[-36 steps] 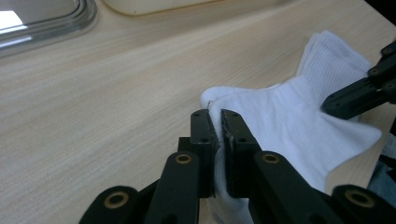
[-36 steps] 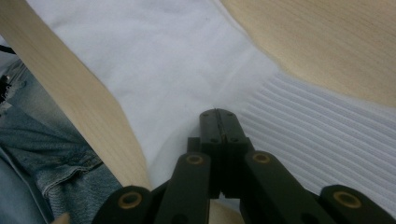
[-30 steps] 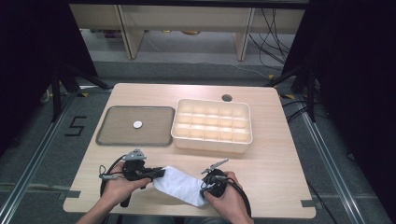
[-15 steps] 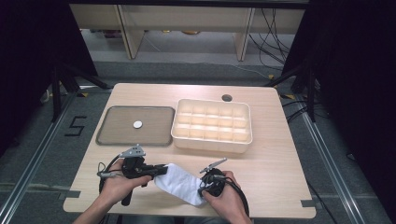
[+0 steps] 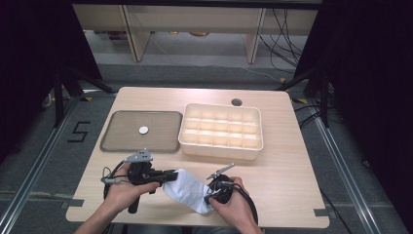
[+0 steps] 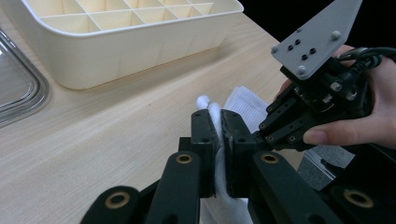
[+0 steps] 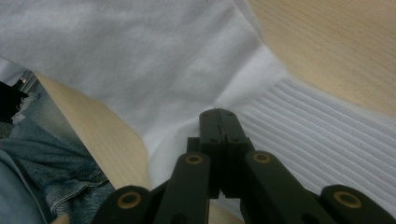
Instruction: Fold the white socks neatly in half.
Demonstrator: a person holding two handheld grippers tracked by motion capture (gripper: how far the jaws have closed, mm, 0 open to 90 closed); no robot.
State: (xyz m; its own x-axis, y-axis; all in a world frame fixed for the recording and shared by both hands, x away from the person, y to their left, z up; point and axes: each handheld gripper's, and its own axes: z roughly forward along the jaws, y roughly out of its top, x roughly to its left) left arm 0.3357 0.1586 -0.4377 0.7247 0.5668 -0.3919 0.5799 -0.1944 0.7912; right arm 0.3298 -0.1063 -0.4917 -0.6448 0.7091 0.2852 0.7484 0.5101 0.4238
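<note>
A white sock (image 5: 187,191) lies stretched between my two grippers near the table's front edge. My left gripper (image 5: 174,174) is shut on its left end. In the left gripper view white fabric is pinched between the jaws of the left gripper (image 6: 219,126), and the sock (image 6: 247,105) runs on toward the person's right hand (image 6: 359,126). My right gripper (image 5: 208,199) is shut on the sock's right end. In the right gripper view the right gripper (image 7: 218,114) has its jaws pressed together, with folds of the sock (image 7: 140,60) gathered at the tips and the ribbed cuff (image 7: 327,135) beside them.
A cream compartment box (image 5: 221,153) stands just behind the grippers at centre right. A dark flat tray (image 5: 122,141) with a small white disc (image 5: 143,130) lies at back left. The table has a cable hole (image 5: 236,102) at the far edge. The person's jeans (image 7: 37,154) are below the table's front edge.
</note>
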